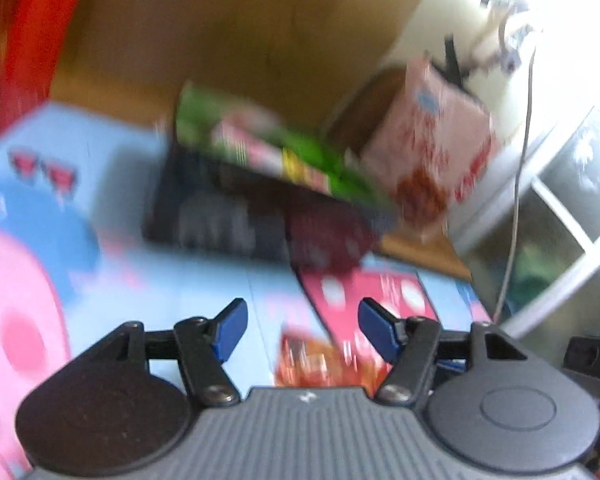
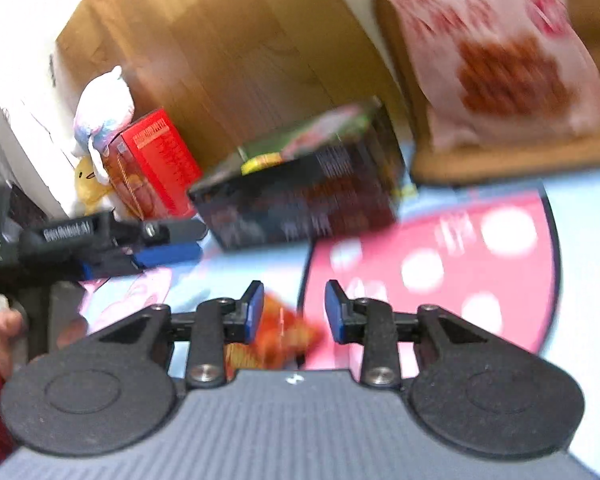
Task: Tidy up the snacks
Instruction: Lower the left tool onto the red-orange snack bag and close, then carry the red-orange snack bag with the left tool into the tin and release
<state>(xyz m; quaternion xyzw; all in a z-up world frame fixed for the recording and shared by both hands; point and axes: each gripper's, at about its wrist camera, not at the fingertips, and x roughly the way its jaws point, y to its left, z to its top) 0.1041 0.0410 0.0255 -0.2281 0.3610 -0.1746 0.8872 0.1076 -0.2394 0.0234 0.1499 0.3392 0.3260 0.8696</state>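
Both views are motion-blurred. A small orange-red snack packet [image 2: 284, 336] lies on the blue and pink play mat [image 2: 440, 264], low between my right gripper's [image 2: 296, 312] blue pads, which stand apart from it. My left gripper [image 1: 300, 328] is open above the same packet [image 1: 312, 364], gripping nothing. A black snack box [image 1: 220, 216] [image 2: 300, 208] stands ahead on the mat with a green packet [image 1: 268, 148] [image 2: 312, 136] on top. Beyond it a pink-white snack bag [image 1: 432, 148] [image 2: 500, 60] stands upright. My left gripper's blue fingers [image 2: 168, 254] show at the left of the right wrist view.
A red snack box [image 2: 156, 164] stands beside a white and yellow soft toy [image 2: 100, 120] by the wall. The wooden floor [image 1: 240, 40] lies beyond the mat. A white window frame [image 1: 572, 216] and a hanging cable [image 1: 516, 200] are at the right. A person's hand [image 2: 4, 332] shows at the left edge.
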